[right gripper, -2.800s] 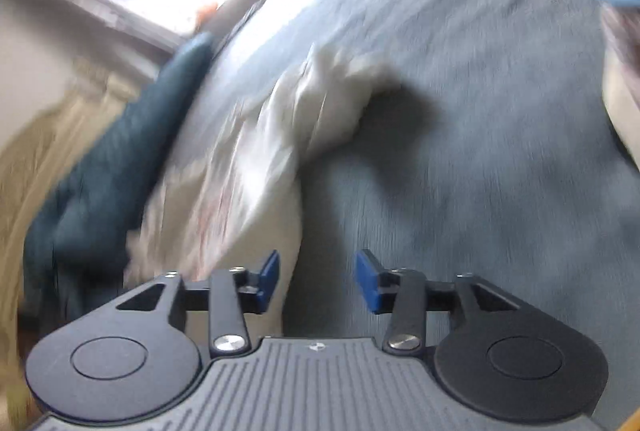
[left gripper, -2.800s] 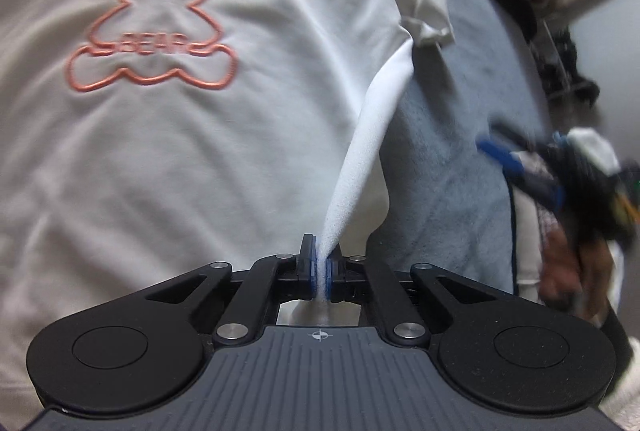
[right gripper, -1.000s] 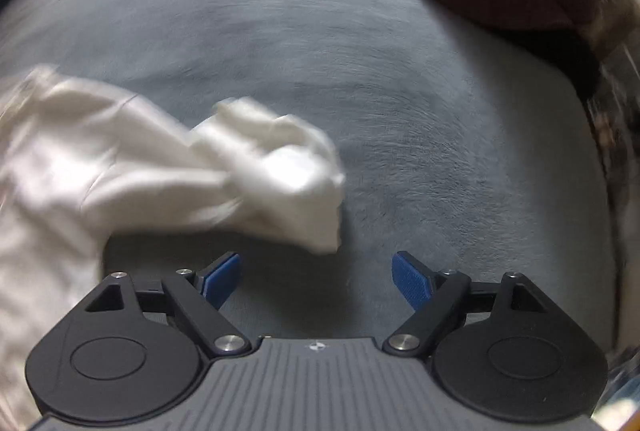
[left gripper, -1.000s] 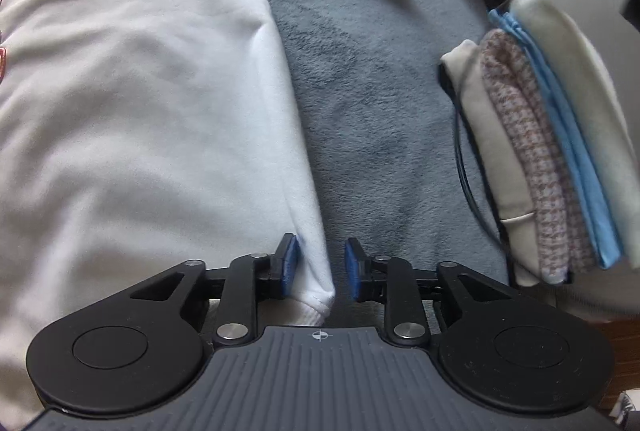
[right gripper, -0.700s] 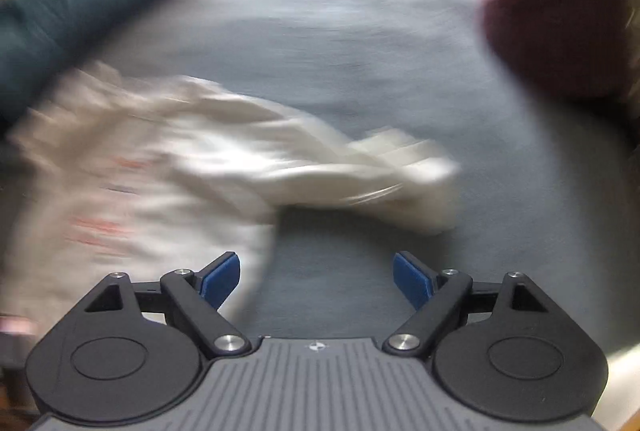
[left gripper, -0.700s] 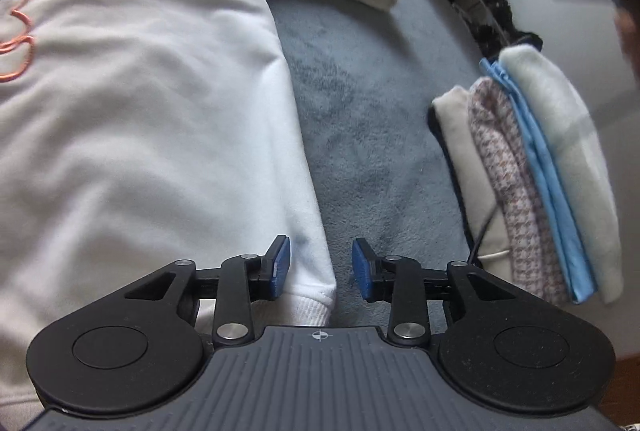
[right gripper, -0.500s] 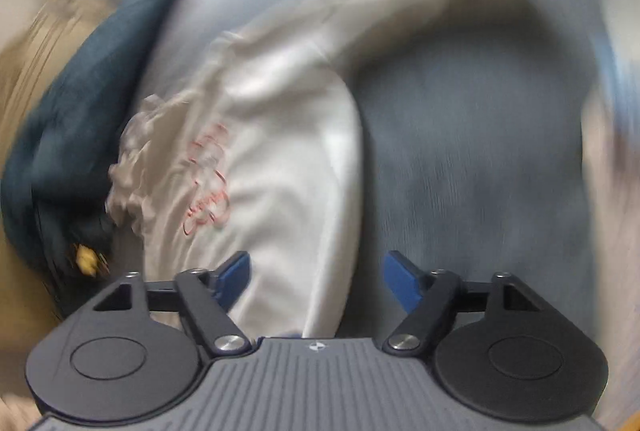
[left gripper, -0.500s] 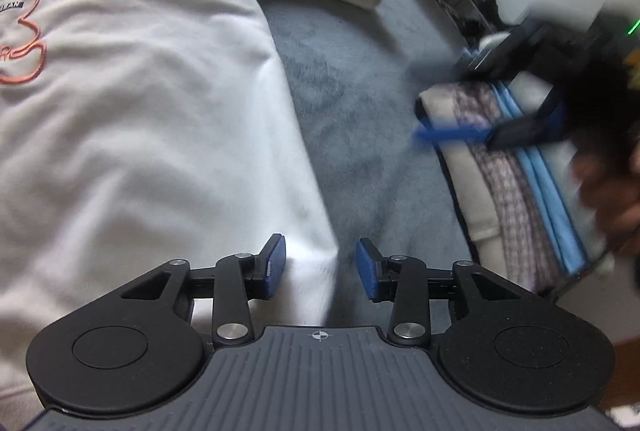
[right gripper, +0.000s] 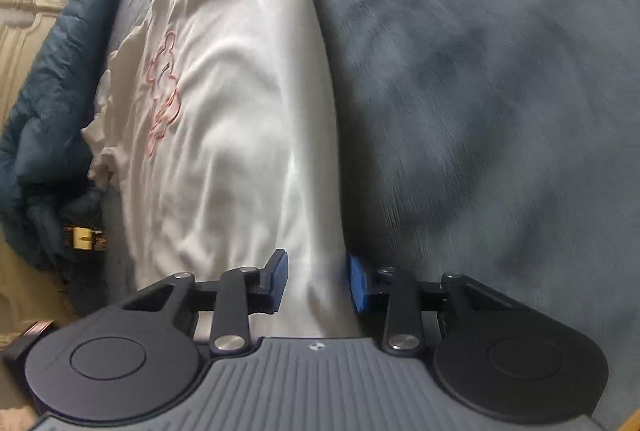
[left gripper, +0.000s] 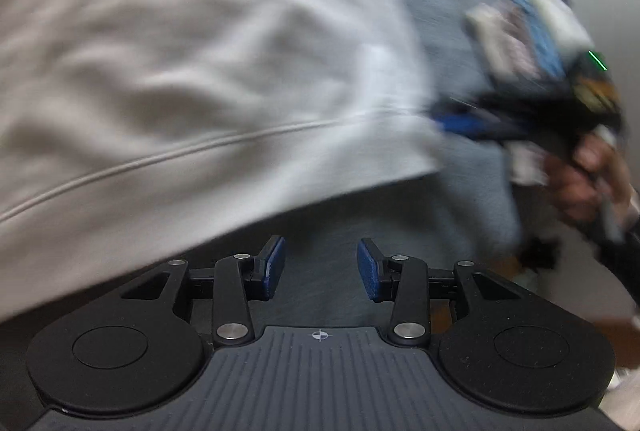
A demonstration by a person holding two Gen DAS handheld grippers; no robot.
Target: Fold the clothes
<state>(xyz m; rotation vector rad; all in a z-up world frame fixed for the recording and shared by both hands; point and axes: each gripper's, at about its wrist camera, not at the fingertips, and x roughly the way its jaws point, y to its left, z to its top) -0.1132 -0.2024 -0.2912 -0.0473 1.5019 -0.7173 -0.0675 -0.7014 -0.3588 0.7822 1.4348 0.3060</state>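
The white sweatshirt (right gripper: 240, 119) lies spread on the grey bed cover (right gripper: 480, 91), its long side edge running straight up the right wrist view with bare cover wide open beyond it. The right claw (right gripper: 316, 281) straddles that edge near the hem; its jaws have just been closing, cloth between them, the pads close against the fabric but not clearly pinching. The left claw (left gripper: 321, 269) hangs open over bare cover just below the hem band, holding nothing. A folded stack (left gripper: 528, 27) sits right.
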